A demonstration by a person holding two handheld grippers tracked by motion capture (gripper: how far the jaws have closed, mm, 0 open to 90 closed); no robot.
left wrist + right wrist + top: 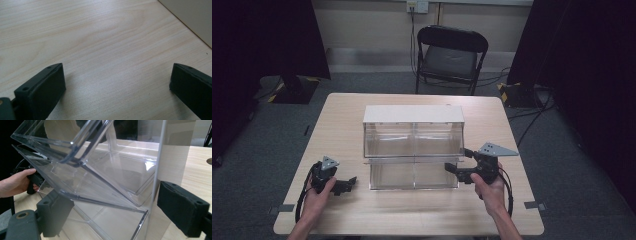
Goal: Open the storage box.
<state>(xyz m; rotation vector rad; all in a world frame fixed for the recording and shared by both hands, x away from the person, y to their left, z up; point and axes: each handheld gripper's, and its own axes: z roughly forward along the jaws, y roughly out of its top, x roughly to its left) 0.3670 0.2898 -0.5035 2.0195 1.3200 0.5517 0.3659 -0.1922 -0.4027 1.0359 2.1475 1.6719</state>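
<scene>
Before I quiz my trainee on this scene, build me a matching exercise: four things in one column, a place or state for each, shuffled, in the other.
Things:
1. left gripper
2. right gripper
3. clear bin unit
4. folding chair

Places or states:
A. on the floor beyond the table
B. mid-table, under a white top
C. open over bare wood
D. open at the unit's right front corner

Pairs: 1-C, 2-D, 3-B, 4-A
</scene>
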